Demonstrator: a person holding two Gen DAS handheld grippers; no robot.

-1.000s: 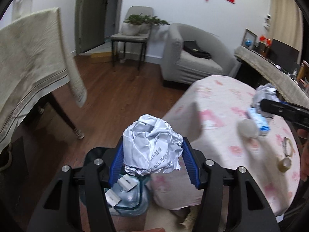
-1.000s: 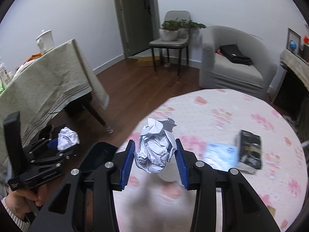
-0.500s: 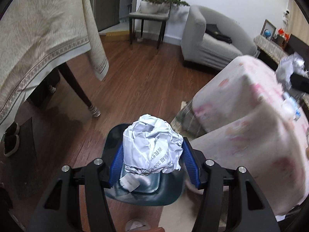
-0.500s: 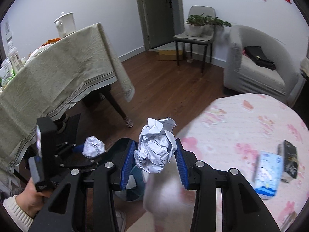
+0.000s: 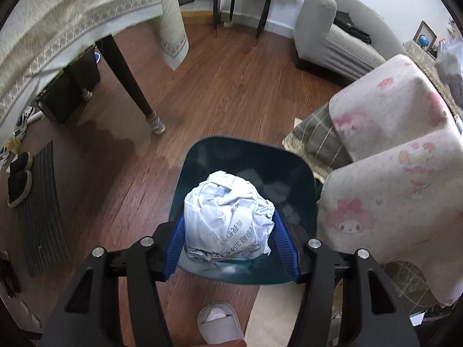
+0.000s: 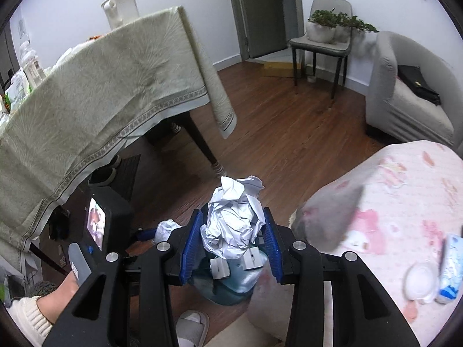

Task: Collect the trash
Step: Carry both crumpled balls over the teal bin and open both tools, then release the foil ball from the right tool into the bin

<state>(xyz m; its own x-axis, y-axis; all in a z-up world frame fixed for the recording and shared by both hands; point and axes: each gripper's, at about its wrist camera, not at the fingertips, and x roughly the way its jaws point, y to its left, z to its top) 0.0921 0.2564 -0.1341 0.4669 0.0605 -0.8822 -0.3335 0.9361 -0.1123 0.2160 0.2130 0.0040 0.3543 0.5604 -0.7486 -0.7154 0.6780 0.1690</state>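
My left gripper (image 5: 230,241) is shut on a crumpled white paper ball (image 5: 228,219) and holds it right above the open dark teal trash bin (image 5: 301,179) on the floor. My right gripper (image 6: 231,244) is shut on a second crumpled paper ball (image 6: 234,219), held above the same bin (image 6: 231,289), which has paper scraps inside. The left gripper with its ball (image 6: 166,228) shows low left in the right wrist view.
A round table with a pink patterned cloth (image 6: 405,202) stands right of the bin, with a tissue pack (image 6: 451,269) on it. A dining table with a beige cloth (image 6: 101,92) stands on the left. A grey slipper (image 5: 220,325) is below the bin. An armchair (image 6: 405,92) stands at the back.
Both grippers have swung left and down from the pink table to over the trash bin, each still holding its paper ball.
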